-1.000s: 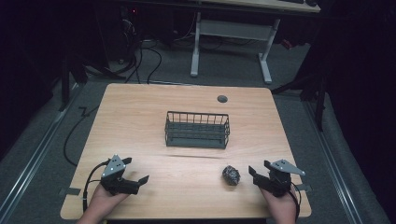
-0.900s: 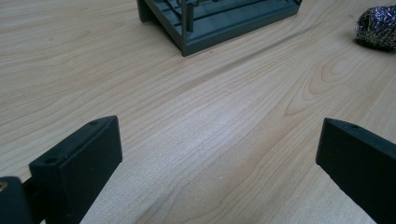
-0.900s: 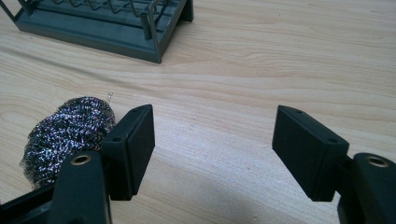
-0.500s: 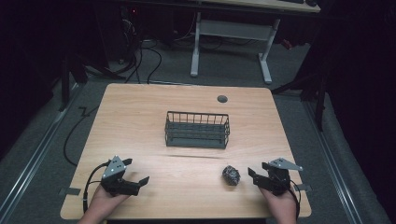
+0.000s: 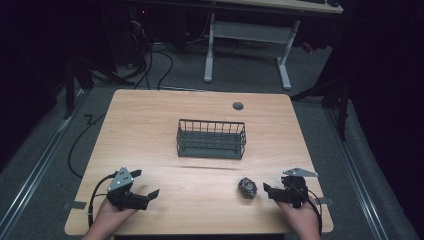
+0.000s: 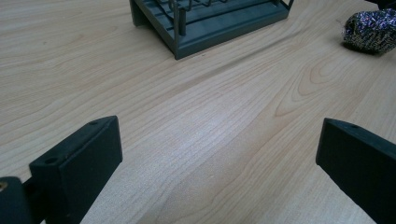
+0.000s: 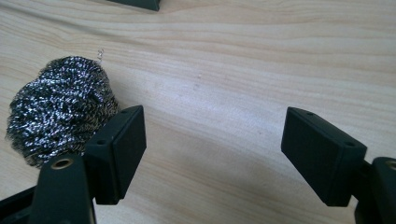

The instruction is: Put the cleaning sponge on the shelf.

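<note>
Dark floor and cables surrounded a light wooden table (image 5: 150, 130), with the white legs of a second desk (image 5: 247, 45) standing beyond its far edge. At the near left corner, the left gripper (image 5: 147, 196) rested low over the tabletop in the person's left hand (image 5: 107, 217), its jaws spread wide; the left gripper view showed only bare wood grain between them. Its cable (image 5: 95, 192) looped back toward the near edge. At the near right, the right gripper (image 5: 267, 190), held in the right hand (image 5: 300, 220), pointed leftward across the table, jaws likewise parted wide and holding nothing. Just beyond its tips lay a steel-wool scouring ball (image 5: 247, 187). In the right gripper view this ball (image 7: 60, 109) sat outside the jaw opening, just beside the outer face of the left-hand jaw and partly hidden behind it; whether the two touched could not be told. The span between the jaws held bare wood.

Farther out, near the table's middle, stood a dark wire basket (image 5: 211, 139), upright, with nothing visible inside it. It stood well apart from both grippers, and open tabletop lay between it and the ball. The left gripper view showed the basket's near corner (image 6: 187, 32) at the top and the ball (image 6: 371, 30) at the upper right. A round grommet hole (image 5: 238, 106) marked the far side of the table. A strip of tape (image 5: 74, 205) lay at the table's near-left edge.
</note>
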